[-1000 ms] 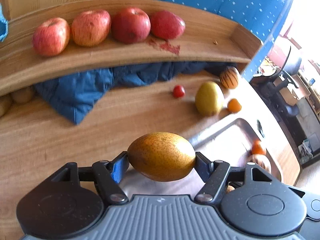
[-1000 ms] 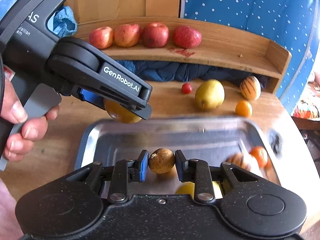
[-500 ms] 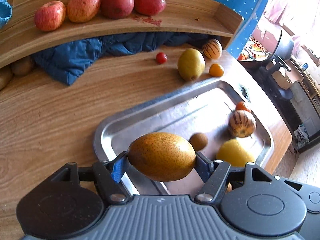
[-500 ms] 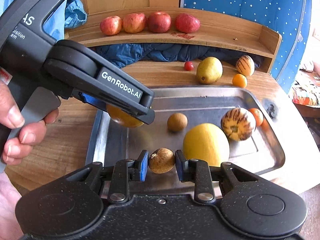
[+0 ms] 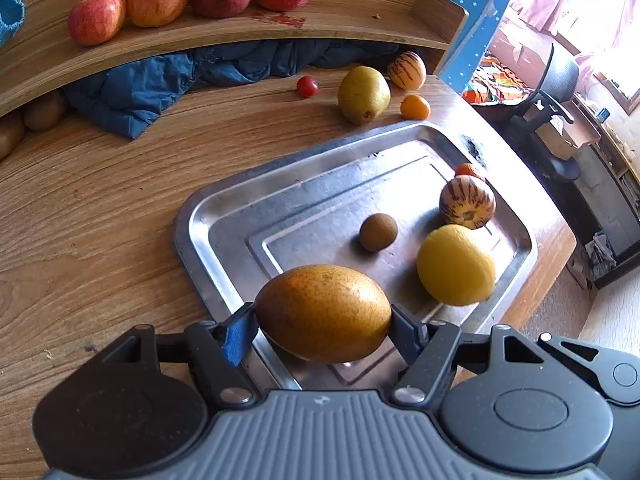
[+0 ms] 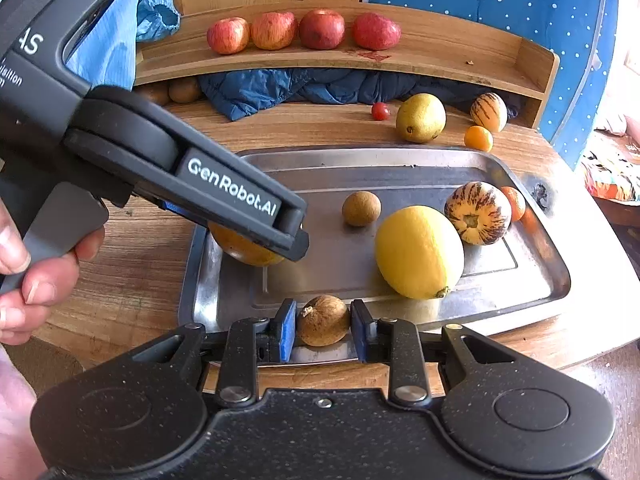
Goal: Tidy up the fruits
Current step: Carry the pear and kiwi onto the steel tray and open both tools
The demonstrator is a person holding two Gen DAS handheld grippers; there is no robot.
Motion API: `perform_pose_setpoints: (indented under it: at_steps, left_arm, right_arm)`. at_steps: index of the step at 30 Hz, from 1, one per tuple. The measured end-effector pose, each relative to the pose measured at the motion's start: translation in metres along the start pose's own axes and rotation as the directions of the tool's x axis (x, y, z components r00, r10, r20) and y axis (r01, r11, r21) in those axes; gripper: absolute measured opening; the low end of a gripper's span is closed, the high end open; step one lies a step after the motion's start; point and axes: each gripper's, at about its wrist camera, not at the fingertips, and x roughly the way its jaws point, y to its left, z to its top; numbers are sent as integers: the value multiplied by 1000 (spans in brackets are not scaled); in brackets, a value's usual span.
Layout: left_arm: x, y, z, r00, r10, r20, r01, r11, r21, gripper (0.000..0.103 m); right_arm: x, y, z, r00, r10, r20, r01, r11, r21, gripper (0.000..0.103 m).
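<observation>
My left gripper (image 5: 322, 322) is shut on a speckled orange-brown pear (image 5: 323, 304), held low over the near-left corner of the steel tray (image 5: 224, 216). In the right wrist view that pear (image 6: 244, 251) shows under the left gripper's finger. At the tray's near rim (image 6: 556, 268), my right gripper (image 6: 323, 330) is shut on a small brown round fruit (image 6: 323, 318). Lying in the tray are a yellow lemon (image 6: 419, 251), a striped fruit (image 6: 478, 213), a small brown fruit (image 6: 361, 208) and a small orange (image 6: 514, 202).
Beyond the tray lie a yellow-green pear (image 6: 421, 118), a cherry tomato (image 6: 380, 111), a second striped fruit (image 6: 489, 111) and a small orange (image 6: 478, 138). Several red apples (image 6: 322, 29) line a wooden shelf (image 6: 440, 60) above a blue cloth (image 6: 288, 90). A hand (image 6: 36, 280) grips the left tool.
Both grippers have drawn back toward the near side of the tray, so more of it shows. Each keeps hold of its fruit. The fruits in the tray have stayed put.
</observation>
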Motion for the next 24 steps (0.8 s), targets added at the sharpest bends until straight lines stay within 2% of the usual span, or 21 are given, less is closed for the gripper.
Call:
perform_pose_setpoints:
  at_steps: [5,13,18,20,24]
  left_arm:
    - [-1,-4,-5,1000,-3,-4,3,1000,15,74]
    - [-11,-3,-12,1000,-14,10,14,1000,-3,74]
    - [-22,2,-18,1000,0,21,0,1000,-19,77]
    - [-28,5,-21,1000,9,28,-8,1000,-22,84]
    - [-40,13,-26,999,35,24,-35,999,-18,90]
  right_arm:
    - [-4,2,-4,1000,-8,1,8,1000,1,33]
    - [-13,7,-9,1000,-15,5,15,1000,7,49]
    - [-19,10,-12,1000,-13,10,13,1000,20,65]
    - [-22,11,-13,1000,-6,13,6,1000,24,71]
    - [-28,14,-16,1000,17,16,-18,999,37,84]
